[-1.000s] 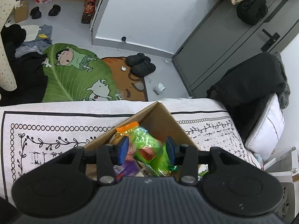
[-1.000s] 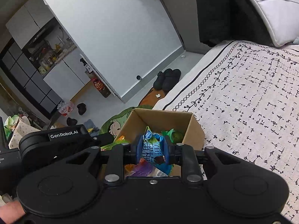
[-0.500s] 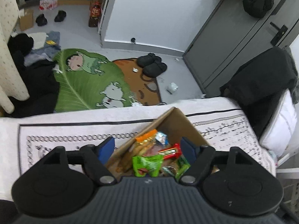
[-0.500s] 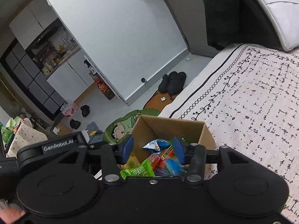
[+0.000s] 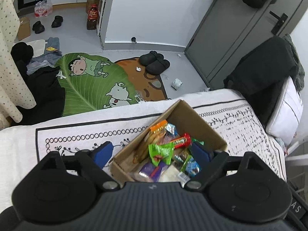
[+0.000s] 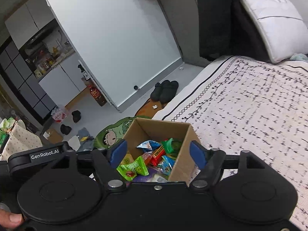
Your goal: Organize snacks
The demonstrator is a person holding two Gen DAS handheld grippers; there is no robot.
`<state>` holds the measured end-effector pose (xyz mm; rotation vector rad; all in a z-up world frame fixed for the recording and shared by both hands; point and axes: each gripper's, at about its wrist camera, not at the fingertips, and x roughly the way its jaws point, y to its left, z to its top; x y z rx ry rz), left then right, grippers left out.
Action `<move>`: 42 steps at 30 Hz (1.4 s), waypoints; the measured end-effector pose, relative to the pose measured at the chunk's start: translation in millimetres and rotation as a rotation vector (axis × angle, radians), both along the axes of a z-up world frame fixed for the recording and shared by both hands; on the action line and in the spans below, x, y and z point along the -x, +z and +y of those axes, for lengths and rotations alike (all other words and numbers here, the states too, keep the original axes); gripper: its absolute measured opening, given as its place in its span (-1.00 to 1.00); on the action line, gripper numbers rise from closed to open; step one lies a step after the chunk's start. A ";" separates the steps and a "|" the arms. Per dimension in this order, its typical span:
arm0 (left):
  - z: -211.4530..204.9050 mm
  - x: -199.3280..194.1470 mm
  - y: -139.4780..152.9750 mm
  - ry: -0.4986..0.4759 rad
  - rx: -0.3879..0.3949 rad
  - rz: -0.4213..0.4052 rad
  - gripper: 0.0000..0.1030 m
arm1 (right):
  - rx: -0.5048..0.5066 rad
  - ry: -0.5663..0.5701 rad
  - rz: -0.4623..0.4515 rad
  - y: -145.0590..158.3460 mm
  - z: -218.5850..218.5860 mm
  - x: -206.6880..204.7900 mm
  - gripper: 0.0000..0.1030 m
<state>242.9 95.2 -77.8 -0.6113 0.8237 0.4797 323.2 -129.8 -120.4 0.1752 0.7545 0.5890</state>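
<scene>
Matt brown cardboard box [image 5: 202, 123], glossy foil snack wrappers [image 5: 160, 151], woven bedspread [image 6: 250, 105]

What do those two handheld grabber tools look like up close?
Both are matte black plastic. Each has two round discs at the base, angular black linkages with silver pivot bolts, and fingers tipped with blue pads. The left gripper has a ribbed grey-black body; the right gripper has a smooth one. White "GenRobot.AI" lettering marks the left one's side.

"GenRobot.AI" is printed in white on the black body of the left gripper [image 6: 45, 156], seen in the right wrist view. The letters "AS" are read on a dark edge [image 5: 297, 209] at the lower right of the left wrist view. The print on the snack wrappers is too small to be read.
</scene>
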 end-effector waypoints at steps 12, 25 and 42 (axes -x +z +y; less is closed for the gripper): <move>-16.5 43.6 36.6 -0.120 -0.037 -0.040 0.87 | 0.054 -0.013 -0.082 26.7 -29.2 34.8 0.86; -27.4 93.5 64.6 -0.174 -0.062 -0.102 1.00 | 0.123 -0.073 -0.147 58.4 -63.1 88.9 1.00; -46.5 144.2 90.8 -0.285 -0.121 -0.163 1.00 | 0.115 -0.123 -0.124 76.5 -88.6 154.9 1.00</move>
